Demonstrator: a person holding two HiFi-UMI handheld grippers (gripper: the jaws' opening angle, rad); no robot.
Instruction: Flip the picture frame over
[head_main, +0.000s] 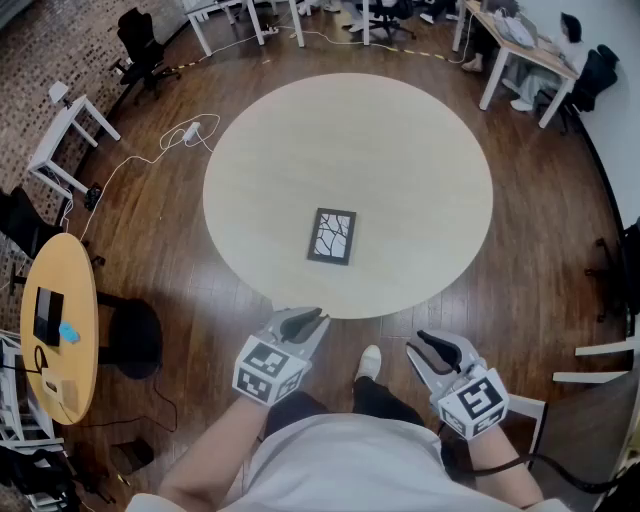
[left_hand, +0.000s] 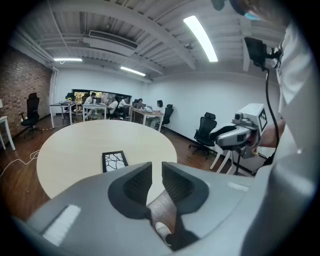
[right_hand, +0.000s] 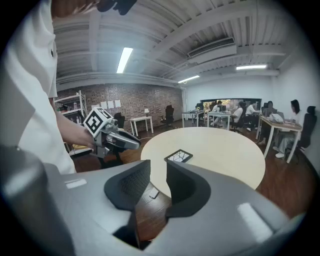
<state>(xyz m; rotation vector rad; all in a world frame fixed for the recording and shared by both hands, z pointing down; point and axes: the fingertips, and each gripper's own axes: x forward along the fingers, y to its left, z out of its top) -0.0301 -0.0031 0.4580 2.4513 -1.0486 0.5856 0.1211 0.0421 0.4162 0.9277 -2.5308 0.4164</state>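
Picture frame (head_main: 332, 236) on table (head_main: 400, 150) (face up), well beyond left hand-held gripper (head_main: 308, 322) and right hand-held gripper (head_main: 428, 347), both parted, empty

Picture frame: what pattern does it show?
Frame: black branching lines on white, dark border; clearest in head view.

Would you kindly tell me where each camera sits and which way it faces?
Head view: on the head, facing steeply down at the table and frame; left gripper, right gripper, torso show.
Left gripper view: on that gripper, facing over the table; own open jaws, right gripper show.
Right gripper view: on that gripper, facing over the table; own open jaws, left gripper show.
All three share the frame.
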